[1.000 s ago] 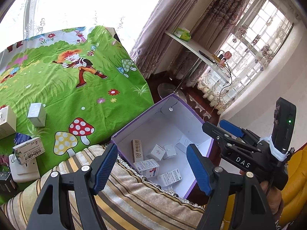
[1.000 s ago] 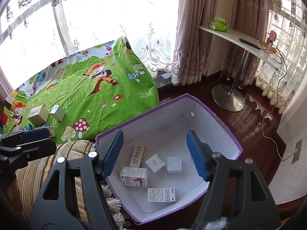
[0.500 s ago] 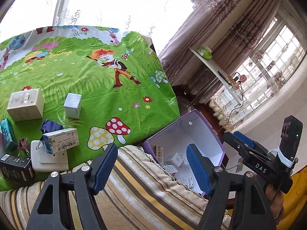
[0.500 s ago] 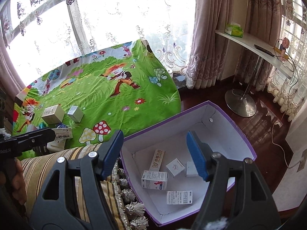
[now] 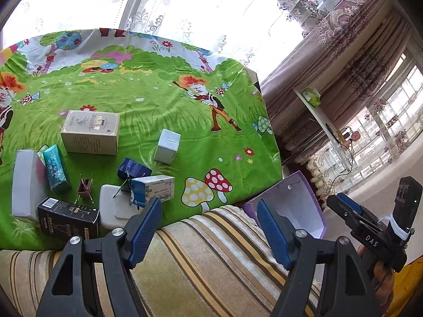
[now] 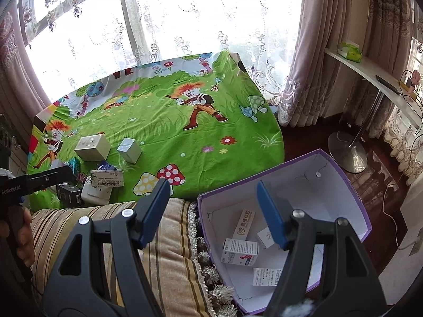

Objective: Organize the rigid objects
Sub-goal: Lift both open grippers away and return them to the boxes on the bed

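On the green cartoon cloth point(image 5: 158, 100) covering the desk, at 9 o'clock in the left wrist view, lie the unsorted items: white slab point(image 5: 25, 182), teal pack point(image 5: 56, 168), black carton point(image 5: 68, 219), beige box point(image 5: 91, 132). Toward centre: blue-and-white carton point(image 5: 153, 190) on a white block point(image 5: 113, 208), small white cube point(image 5: 168, 146).

Change over the last second: the left gripper point(image 5: 208, 227) has swung from facing the purple bin point(image 6: 341, 182) round to the clutter, which now fills its view; the bin is only a corner at 3 o'clock. Jaws spread, nothing between them. Judgement: the drop-off is finished and the next pick is being lined up, the blue-and-white carton being nearest.

The right gripper point(image 6: 212, 211) hangs above the striped cushion point(image 6: 111, 227) and the bin edge, jaws likewise spread and empty. It has drifted only slightly.

View differences: only the right wrist camera sees into the bin, where at least four cartons lie on the floor, among them an orange-print box point(image 6: 244, 224) and a white carton point(image 6: 239, 251). Only the left camera resolves the binder clips point(image 5: 84, 186) and the teal pack.
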`<action>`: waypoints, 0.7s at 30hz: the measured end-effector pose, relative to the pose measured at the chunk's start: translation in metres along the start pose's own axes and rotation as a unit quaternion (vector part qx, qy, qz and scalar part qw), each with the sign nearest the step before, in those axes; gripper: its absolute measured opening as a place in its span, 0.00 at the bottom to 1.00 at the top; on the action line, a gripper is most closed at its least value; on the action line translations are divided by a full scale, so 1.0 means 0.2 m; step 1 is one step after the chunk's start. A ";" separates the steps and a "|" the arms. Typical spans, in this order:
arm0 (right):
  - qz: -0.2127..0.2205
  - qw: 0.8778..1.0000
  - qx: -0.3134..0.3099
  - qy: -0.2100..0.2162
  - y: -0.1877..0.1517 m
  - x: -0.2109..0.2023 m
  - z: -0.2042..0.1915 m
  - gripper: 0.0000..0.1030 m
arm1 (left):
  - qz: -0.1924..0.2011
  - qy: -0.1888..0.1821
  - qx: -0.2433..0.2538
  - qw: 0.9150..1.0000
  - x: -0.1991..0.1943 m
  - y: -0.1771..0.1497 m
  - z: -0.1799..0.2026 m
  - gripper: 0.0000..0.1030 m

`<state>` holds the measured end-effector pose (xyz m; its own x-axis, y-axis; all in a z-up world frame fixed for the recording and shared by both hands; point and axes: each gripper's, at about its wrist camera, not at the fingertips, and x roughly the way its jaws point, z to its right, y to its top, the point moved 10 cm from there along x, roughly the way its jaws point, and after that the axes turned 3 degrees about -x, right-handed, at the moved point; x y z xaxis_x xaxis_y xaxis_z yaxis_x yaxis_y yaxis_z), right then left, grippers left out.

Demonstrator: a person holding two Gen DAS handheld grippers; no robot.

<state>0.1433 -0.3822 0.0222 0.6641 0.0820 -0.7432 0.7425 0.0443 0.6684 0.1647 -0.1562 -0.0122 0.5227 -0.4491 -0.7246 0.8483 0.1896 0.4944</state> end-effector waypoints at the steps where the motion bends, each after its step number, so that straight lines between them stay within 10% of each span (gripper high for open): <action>1: -0.001 1.000 -0.004 0.003 0.00 0.01 -0.02 0.69 | 0.002 0.004 -0.005 1.000 -0.01 0.01 -0.03 0.73; 21: -0.039 0.993 -0.079 0.072 0.00 0.17 -0.49 0.73 | 0.050 0.083 -0.091 0.991 -0.28 0.15 -0.67 0.73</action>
<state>0.1571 -0.2821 -0.0002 0.5768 0.2134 -0.7885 0.7608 0.2112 0.6137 0.1716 -0.0083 -0.0213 0.5988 -0.2725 -0.7531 0.7847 0.3877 0.4837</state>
